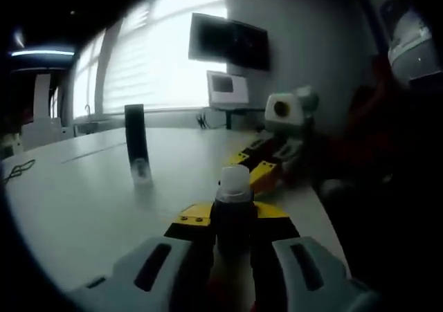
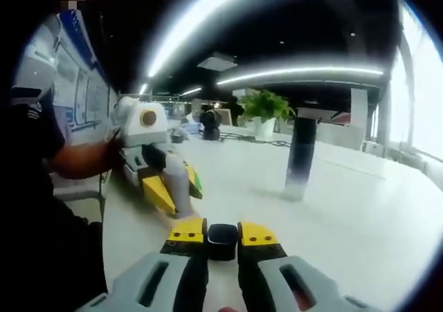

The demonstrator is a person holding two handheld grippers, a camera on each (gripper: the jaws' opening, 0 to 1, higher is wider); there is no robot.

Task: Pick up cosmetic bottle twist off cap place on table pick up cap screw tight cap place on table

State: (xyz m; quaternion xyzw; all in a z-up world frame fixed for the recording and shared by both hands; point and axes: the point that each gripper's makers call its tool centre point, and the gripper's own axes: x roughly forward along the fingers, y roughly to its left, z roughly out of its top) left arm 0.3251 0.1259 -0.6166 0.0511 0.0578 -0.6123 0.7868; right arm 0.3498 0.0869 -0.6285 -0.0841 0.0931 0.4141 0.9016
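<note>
Both cameras sit low over the white table (image 1: pixel 83 208). The left gripper view faces the bright windows (image 1: pixel 152 56) and a dark wall screen (image 1: pixel 228 41); the right gripper view faces the room's far interior, perhaps toward a potted plant (image 2: pixel 265 108). Both share the upright dark bottle (image 1: pixel 136 142) (image 2: pixel 302 156), near mid-table.
</note>
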